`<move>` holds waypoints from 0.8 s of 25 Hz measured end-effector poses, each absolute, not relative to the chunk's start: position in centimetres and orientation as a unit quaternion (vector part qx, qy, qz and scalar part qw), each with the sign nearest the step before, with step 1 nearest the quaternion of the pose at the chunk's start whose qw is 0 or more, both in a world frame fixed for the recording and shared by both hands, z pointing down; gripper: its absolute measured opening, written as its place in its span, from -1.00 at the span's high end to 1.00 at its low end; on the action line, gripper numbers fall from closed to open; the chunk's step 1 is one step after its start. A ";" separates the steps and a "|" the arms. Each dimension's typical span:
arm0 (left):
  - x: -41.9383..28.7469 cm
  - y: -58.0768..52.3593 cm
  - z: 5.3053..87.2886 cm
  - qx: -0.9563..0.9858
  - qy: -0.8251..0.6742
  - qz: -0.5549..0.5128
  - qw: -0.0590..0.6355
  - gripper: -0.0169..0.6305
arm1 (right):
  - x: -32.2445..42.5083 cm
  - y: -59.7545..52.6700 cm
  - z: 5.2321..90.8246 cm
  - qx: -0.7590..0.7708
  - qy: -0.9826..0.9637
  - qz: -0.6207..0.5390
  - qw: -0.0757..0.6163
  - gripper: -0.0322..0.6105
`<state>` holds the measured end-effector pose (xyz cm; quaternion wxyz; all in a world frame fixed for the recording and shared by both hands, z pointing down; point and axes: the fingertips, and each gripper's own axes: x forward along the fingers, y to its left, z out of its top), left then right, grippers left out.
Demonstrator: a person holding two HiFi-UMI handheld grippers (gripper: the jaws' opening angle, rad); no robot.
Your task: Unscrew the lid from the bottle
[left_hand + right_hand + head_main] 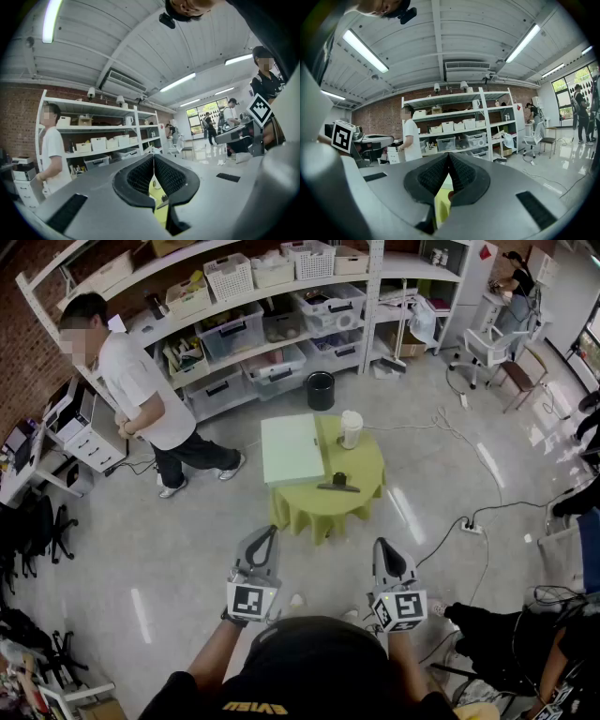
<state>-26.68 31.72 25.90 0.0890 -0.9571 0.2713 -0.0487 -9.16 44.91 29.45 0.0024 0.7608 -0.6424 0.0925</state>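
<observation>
Two empty grippers facing a small round table.
Shelves (pixel 169 263) hold bins (pixel 232 332) of mixed goods, too small to name. A green-draped table (pixel 364 468) bears a pale board (pixel 292 448) and the capped bottle (pixel 351 428), upright at its far edge. Left gripper (pixel 272 530) and right gripper (pixel 380 543) are clenched on nothing, well apart from the bottle.

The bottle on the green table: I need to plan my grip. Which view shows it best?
The head view: the bottle stands upright, whole and unblocked, near the far edge of the green table. Each gripper view shows only a sliver of the green table low in the frame; the bottle cannot be made out there.
</observation>
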 end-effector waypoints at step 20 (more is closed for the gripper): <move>-31.1 32.7 23.6 -0.901 0.347 -0.086 0.247 0.90 | -11.7 45.6 26.6 0.783 -0.621 0.043 -0.001 0.90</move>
